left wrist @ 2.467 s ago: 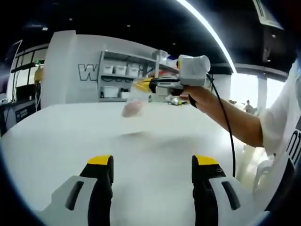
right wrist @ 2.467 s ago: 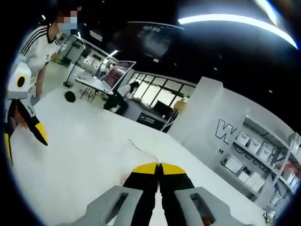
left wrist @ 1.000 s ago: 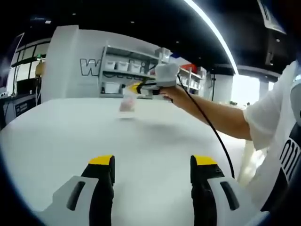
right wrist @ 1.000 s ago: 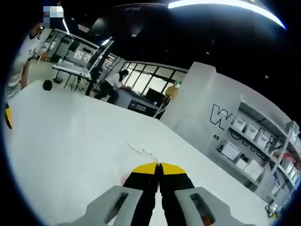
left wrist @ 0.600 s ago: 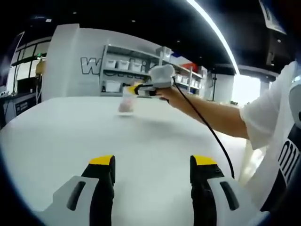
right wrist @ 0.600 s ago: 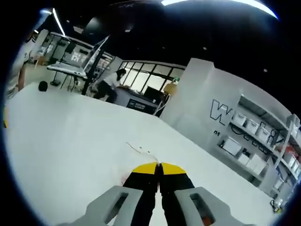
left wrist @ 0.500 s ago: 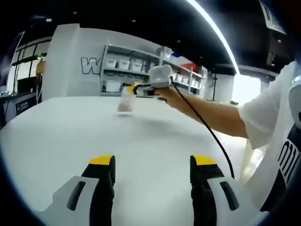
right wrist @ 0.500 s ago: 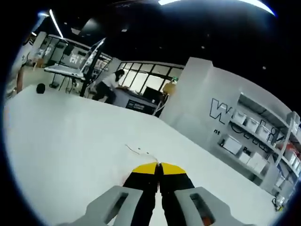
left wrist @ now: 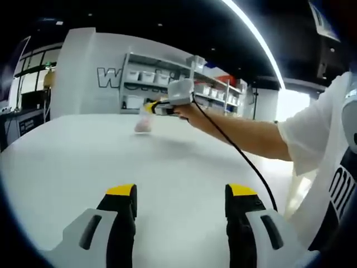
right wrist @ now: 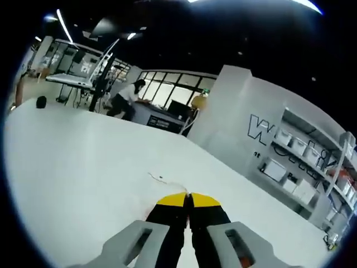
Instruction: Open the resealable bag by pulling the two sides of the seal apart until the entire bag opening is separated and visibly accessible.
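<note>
The resealable bag (left wrist: 143, 124) is clear with something pinkish inside. It hangs far out over the white table (left wrist: 67, 162) from my right gripper (left wrist: 152, 106), which a person's outstretched arm (left wrist: 240, 131) holds. In the right gripper view my right gripper (right wrist: 188, 196) has its yellow-tipped jaws pressed together on the bag's thin top edge (right wrist: 164, 180); a red bit shows just left of the jaws. My left gripper (left wrist: 180, 192) is low over the near part of the table, open, with nothing between its jaws.
Shelves with white bins (left wrist: 139, 89) stand against a white wall with large letters behind the table. A small dark round object (right wrist: 40, 101) lies at the table's far end. A person (right wrist: 125, 92) sits at a desk beyond it.
The right gripper has carried the bag farther away and to the left in the left gripper view. The right gripper view has swung with it. The left gripper has stayed put and open.
</note>
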Motion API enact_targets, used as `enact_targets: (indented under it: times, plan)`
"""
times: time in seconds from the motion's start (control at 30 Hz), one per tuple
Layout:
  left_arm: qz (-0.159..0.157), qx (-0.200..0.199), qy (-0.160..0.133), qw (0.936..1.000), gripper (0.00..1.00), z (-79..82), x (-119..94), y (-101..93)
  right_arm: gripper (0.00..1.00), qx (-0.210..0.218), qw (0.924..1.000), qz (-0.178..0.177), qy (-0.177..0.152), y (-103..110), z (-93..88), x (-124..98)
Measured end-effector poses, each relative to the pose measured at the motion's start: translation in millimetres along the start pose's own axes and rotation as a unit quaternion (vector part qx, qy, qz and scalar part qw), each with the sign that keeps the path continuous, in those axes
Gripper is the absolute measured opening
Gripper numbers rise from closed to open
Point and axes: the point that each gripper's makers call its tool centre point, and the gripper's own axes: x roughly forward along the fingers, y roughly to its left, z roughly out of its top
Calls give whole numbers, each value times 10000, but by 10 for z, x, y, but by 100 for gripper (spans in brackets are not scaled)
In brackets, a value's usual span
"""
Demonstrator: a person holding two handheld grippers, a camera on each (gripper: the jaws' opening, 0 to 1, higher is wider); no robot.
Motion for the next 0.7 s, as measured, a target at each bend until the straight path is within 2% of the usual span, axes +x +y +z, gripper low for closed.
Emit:
enact_targets:
  times: [0.17,0.47,0.7]
  plan:
    - [-26,0,-6,10000,64,6,5,-10,0,108,9999,27,0,102,-70,-69]
    - [-70,22,-88,9999,64,76,-12,-20,0,600,9981,45,117,286,-175,-247]
    - [0,-32,-116,9999,64,90,1,39,4,947,9954,-1,164,489,-236,-550]
